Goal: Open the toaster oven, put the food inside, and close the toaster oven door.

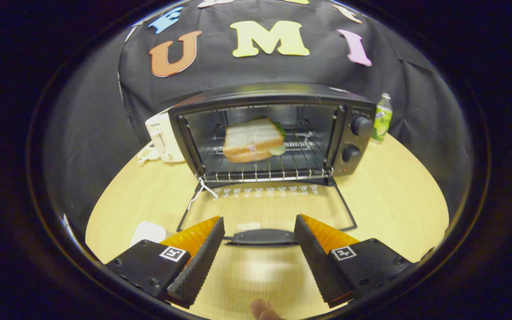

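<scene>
Gripper (259,249) open, empty; door handle (262,237) just ahead between its fingers.
Handle's long axis runs crosswise; the glass door (267,206) lies flat on worktop (394,200); beyond, sandwich (252,140) on toaster oven (274,131) rack.

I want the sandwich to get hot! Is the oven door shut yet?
No, open. The door lies flat on the table, its handle between the open gripper fingers. The sandwich sits on the rack inside.
</scene>
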The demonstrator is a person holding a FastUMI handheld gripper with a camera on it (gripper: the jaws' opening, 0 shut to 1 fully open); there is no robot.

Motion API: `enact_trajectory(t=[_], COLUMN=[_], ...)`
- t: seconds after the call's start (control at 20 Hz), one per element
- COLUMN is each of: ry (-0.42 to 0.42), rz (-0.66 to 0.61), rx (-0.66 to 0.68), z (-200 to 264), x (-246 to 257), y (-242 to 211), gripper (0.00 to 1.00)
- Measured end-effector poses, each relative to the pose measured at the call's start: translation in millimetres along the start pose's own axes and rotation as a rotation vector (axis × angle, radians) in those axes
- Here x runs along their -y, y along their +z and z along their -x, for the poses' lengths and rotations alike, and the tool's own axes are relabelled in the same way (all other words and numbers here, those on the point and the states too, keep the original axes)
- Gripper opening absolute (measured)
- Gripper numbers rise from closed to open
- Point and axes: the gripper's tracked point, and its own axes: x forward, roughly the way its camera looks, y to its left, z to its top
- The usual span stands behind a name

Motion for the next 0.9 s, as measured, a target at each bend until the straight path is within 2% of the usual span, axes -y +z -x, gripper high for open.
enact_trajectory(t=[0.3, 0.65, 0.9], ry=[-0.019, 0.013, 0.008], rz=[0.045, -0.025, -0.021], rx=[-0.051, -0.097, -0.095], z=[-1.1, -25.3, -24.0], x=[13.0, 12.6, 11.9], y=[-28.6, -44.3, -42.4], gripper=[1.00, 1.00, 1.00])
